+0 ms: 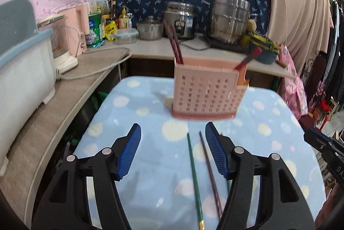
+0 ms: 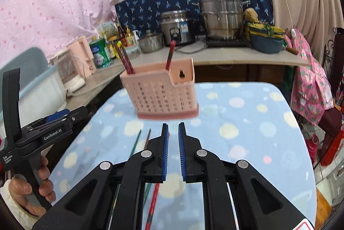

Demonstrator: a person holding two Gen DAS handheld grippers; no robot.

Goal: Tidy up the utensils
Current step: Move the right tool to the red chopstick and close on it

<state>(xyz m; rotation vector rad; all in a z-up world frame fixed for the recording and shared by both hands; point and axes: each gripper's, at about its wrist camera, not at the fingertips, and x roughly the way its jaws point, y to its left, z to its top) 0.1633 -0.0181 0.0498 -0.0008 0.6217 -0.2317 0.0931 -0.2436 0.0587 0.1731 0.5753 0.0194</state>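
Pink plastic makes up the utensil holder, which is standing upright near the far end of the table on a blue cloth with pale dots. Dark red chopsticks are poking out of its left part, and one red chopstick is leaning in its right part. On the cloth in front of the holder, a green chopstick and a brown chopstick are lying side by side, close but not touching. The left gripper is hovering over them with its blue fingers wide apart, holding nothing. The right gripper is sitting just to the right, with its fingers almost together and only a thin gap between them. Nothing seems to be pinched there, though the picture is a bit blurry. A red chopstick is lying under the right gripper. A hand is holding the left gripper's handle.
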